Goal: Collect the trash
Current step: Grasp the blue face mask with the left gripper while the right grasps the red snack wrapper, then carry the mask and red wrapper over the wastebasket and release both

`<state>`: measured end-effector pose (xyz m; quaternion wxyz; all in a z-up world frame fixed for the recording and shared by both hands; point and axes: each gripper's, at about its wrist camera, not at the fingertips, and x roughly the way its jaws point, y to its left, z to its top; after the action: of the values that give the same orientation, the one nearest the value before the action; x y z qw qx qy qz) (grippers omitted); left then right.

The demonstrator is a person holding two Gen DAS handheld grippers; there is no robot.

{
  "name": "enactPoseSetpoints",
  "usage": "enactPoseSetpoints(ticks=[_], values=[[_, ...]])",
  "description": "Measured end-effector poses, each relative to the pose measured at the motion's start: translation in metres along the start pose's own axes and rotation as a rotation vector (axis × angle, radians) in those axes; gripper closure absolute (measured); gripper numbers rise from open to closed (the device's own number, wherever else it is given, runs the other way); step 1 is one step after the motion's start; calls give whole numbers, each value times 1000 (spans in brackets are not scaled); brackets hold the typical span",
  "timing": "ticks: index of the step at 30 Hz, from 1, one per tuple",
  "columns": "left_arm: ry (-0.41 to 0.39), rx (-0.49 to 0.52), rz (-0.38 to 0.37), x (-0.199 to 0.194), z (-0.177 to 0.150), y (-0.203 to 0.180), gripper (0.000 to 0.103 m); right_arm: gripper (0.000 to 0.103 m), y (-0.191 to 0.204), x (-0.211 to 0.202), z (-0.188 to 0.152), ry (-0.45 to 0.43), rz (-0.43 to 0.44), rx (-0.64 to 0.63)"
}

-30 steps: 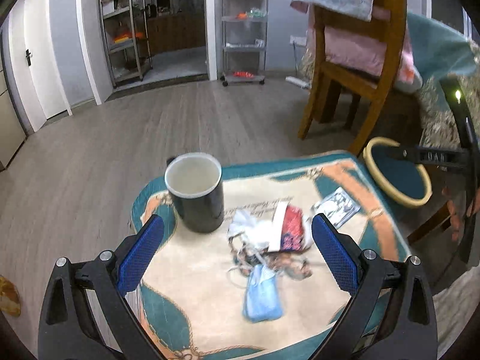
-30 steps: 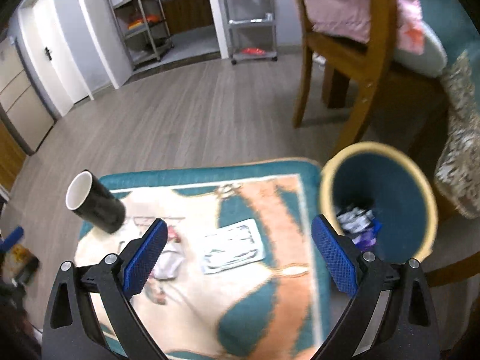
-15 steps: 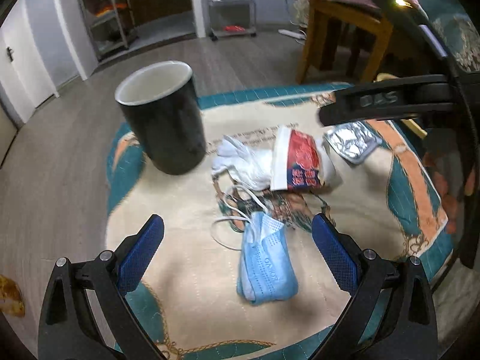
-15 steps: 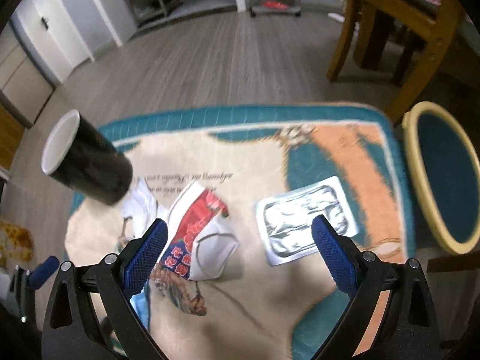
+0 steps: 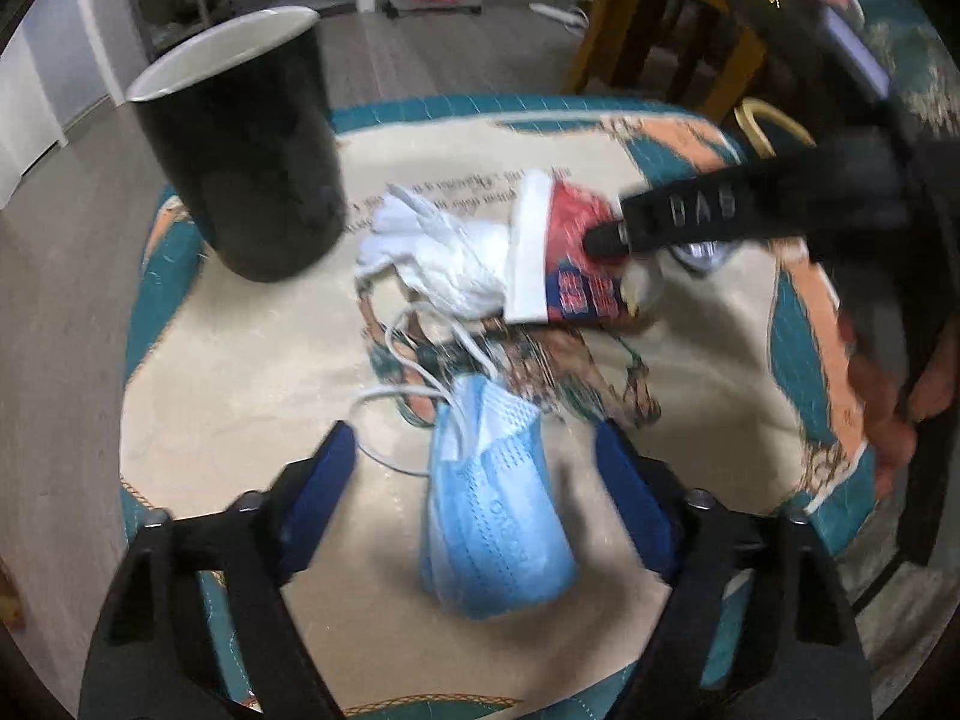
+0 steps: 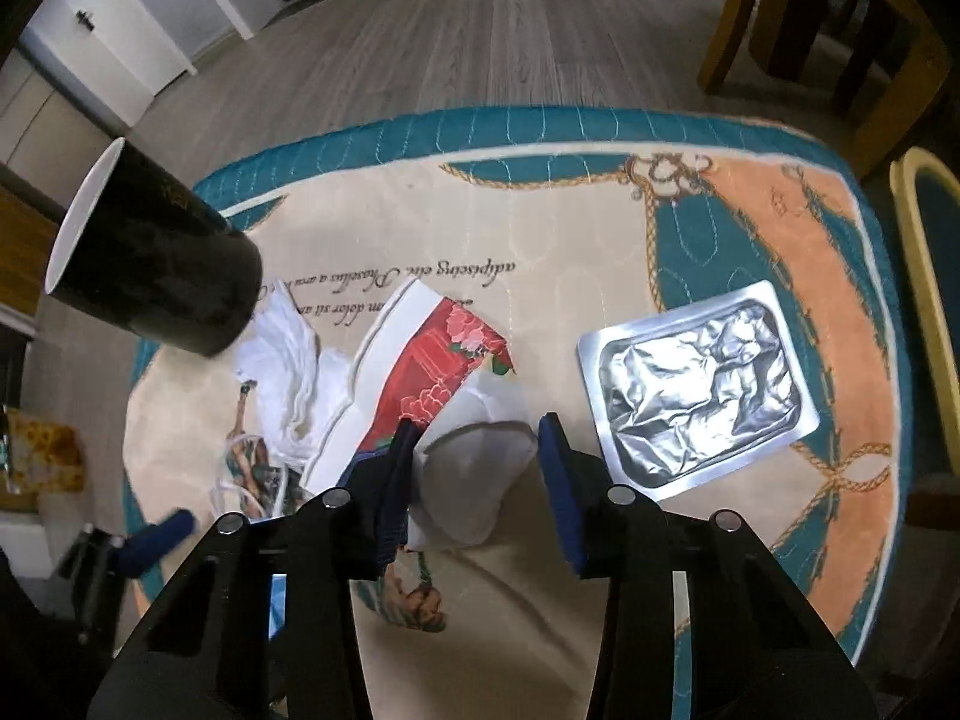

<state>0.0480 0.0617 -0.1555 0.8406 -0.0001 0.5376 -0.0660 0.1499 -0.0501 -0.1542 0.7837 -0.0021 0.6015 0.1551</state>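
Only the right wrist view shows the crumpled foil tray (image 6: 699, 384) whole, at centre right on the patterned cloth (image 6: 540, 228); the left wrist view alone shows the blue face mask (image 5: 495, 516), folded, low in the frame between the left gripper's (image 5: 477, 474) spread, empty jaws. Centre frame, the right gripper (image 6: 474, 468) stands parted around the crushed red-and-white paper cup (image 6: 420, 372), not clamped. Upper left, a black mug (image 5: 240, 138) stands upright, its contents unseen

mug (image 5: 240, 138): looking glossy black, white inside
tray (image 6: 699, 385): showing crinkled shiny foil
mask (image 5: 495, 516): looking like soft pleated blue fabric
mat (image 6: 540, 228): showing quilted cloth
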Motion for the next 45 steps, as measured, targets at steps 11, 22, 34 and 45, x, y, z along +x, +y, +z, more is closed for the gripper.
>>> enactPoseSetpoints(ticks=[11, 22, 34, 45], values=[[14, 70, -11, -7, 2, -11, 91, 87, -12, -19, 1, -46, 18, 11], [-113, 49, -53, -43, 23, -13, 91, 87, -23, -66, 21, -188, 50, 25], [-202, 77, -83, -58, 55, -48, 91, 87, -66, -118, 31, -327, 72, 88], [-226, 151, -109, -59, 84, -113, 91, 87, -161, -183, 15, -464, 65, 219]])
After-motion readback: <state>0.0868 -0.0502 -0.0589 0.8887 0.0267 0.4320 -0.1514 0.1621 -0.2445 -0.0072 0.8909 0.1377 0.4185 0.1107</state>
